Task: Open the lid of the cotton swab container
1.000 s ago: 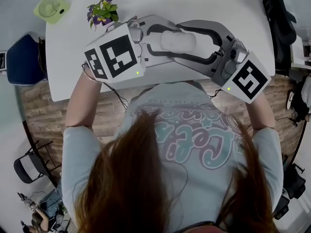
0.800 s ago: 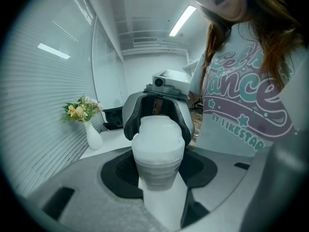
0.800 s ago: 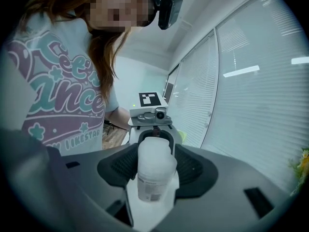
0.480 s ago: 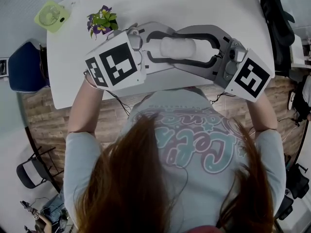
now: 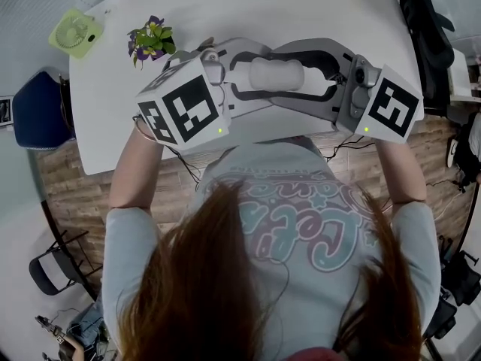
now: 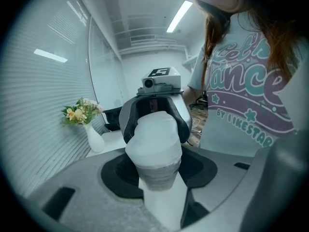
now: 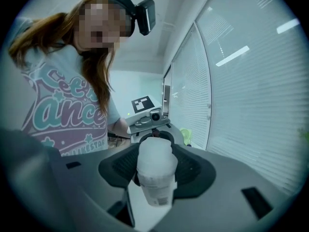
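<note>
A frosted white cotton swab container (image 5: 276, 74) hangs level above the white table (image 5: 225, 6), gripped from both ends. My left gripper (image 5: 252, 74) is shut on its left end. In the left gripper view the container (image 6: 154, 146) fills the space between the black pads of the left gripper (image 6: 154, 149). My right gripper (image 5: 316, 72) grips the other end. Its jaws have just been closing, and the labelled end of the container (image 7: 155, 170) sits pressed between the pads of the right gripper (image 7: 155, 166). I cannot tell which end is the lid.
A small vase of flowers (image 5: 150, 40) stands on the table to the left of the grippers, with a green fan (image 5: 74, 32) at the far left corner. A blue chair (image 5: 37, 100) is beside the table's left edge. The person's body is close behind the table's near edge.
The right gripper's jaws have drawn in around the container's right end, and its marker cube has rolled a little. The left gripper keeps its hold on the container.
</note>
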The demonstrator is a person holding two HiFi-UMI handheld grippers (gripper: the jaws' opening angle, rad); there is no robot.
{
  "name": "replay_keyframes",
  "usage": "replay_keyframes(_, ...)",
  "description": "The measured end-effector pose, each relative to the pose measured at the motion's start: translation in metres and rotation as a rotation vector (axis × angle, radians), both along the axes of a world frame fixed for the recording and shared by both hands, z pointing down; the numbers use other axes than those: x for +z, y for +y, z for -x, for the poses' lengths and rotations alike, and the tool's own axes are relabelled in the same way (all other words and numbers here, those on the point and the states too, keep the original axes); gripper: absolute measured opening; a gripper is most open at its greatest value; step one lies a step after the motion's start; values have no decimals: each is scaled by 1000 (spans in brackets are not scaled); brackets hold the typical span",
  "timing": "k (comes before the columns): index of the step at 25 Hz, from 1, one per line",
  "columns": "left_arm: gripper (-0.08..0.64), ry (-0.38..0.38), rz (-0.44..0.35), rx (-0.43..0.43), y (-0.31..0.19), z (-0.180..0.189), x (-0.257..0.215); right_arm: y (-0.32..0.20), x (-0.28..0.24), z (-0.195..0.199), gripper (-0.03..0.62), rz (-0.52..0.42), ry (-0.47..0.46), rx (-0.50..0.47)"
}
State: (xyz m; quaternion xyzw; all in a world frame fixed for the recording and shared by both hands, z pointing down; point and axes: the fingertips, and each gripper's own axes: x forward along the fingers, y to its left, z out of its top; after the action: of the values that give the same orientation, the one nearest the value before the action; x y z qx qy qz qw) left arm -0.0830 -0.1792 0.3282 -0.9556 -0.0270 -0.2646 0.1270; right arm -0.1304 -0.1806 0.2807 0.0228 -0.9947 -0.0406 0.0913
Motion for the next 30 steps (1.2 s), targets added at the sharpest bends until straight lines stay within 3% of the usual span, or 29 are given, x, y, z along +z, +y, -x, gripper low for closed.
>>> replay_keyframes(7, 196, -19, 36, -25, -16, -55, 1, -16, 0, -55, 216, 14, 0, -25)
replay_keyframes(20, 196, 12, 92, -100, -20, -59, 10, -21, -5, -65, 235, -91, -52, 27)
replay_keyframes(23, 196, 8, 97, -116, -24, -65, 9, -26, -15, -75, 165, -113, -85, 36)
replay_keyframes(30, 196, 11, 103, -138, -32, -75, 9, -34, -21, -87, 125, -152, -95, 22)
